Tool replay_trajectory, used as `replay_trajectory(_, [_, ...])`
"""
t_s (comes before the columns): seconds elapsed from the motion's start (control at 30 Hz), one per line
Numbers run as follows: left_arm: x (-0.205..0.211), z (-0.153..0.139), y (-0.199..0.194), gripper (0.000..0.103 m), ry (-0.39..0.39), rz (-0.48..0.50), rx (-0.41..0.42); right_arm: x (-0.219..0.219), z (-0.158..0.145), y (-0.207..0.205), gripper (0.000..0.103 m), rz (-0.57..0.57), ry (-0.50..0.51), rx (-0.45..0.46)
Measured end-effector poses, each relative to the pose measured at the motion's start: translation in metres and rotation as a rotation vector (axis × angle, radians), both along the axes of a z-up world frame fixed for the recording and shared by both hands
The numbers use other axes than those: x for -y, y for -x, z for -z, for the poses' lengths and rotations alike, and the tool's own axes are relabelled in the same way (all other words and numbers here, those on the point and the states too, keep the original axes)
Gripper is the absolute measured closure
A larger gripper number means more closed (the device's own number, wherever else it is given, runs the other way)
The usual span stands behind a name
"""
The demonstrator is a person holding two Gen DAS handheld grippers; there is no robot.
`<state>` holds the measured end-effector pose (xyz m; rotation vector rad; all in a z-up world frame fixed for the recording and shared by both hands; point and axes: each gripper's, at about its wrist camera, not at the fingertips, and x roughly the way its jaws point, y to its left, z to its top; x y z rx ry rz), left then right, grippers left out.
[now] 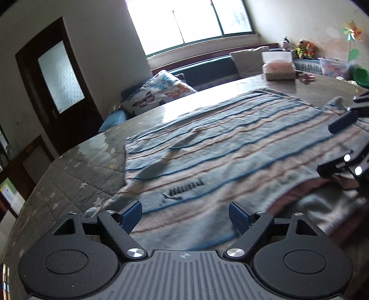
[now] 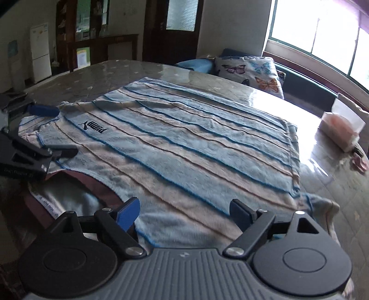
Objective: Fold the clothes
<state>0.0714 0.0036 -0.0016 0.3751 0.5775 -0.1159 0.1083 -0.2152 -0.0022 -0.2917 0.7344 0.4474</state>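
The striped top (image 2: 184, 138) lies flat on the quilted table cover (image 1: 76, 175), its collar end with the dark pink neckline (image 2: 92, 184) nearest the two tools and its hem running off toward the window (image 1: 191, 20); its long axis therefore runs straight away from both sets of jaws, stripes crossing it; the printed logo (image 1: 184, 188) sits on the left gripper's side, so that hand is nearer the left shoulder and the right hand nearer the other. The left gripper (image 1: 185, 213) hangs just above the near edge, jaws spread wide, cloth beneath them but nothing pinched; the right gripper (image 2: 184, 213) does likewise, released, its blue pads (image 2: 128, 213) clear of the fabric. A tissue box (image 1: 280, 69) stands well apart at the far end.
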Motion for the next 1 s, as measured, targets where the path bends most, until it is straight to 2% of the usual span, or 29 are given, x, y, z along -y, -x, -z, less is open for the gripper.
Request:
replay_trajectory(0.33, [-0.001, 0.004, 0.029, 0.016, -0.013, -0.017, 0.033, 0.017, 0.0, 0.037, 0.014, 0.012, -0.023, -0.031])
replay_trajectory(0.5, [0.002, -0.008, 0.033, 0.014, 0.005, -0.032, 0.063, 0.017, -0.005, 0.048, 0.014, 0.005, -0.017, -0.012])
replay_trajectory(0.7, [0.027, -0.011, 0.031, 0.012, 0.027, 0.029, 0.082, 0.008, -0.004, 0.047, 0.014, 0.014, -0.044, 0.017])
replay_trajectory(0.9, [0.044, 0.004, 0.039, 0.012, -0.015, 0.1, 0.046, 0.003, 0.001, 0.056, 0.014, -0.026, -0.011, 0.032])
replay_trajectory(1.0, [0.046, 0.008, 0.046, 0.011, -0.036, 0.113, 0.058, 0.005, -0.002, 0.06, 0.014, -0.032, -0.015, 0.032])
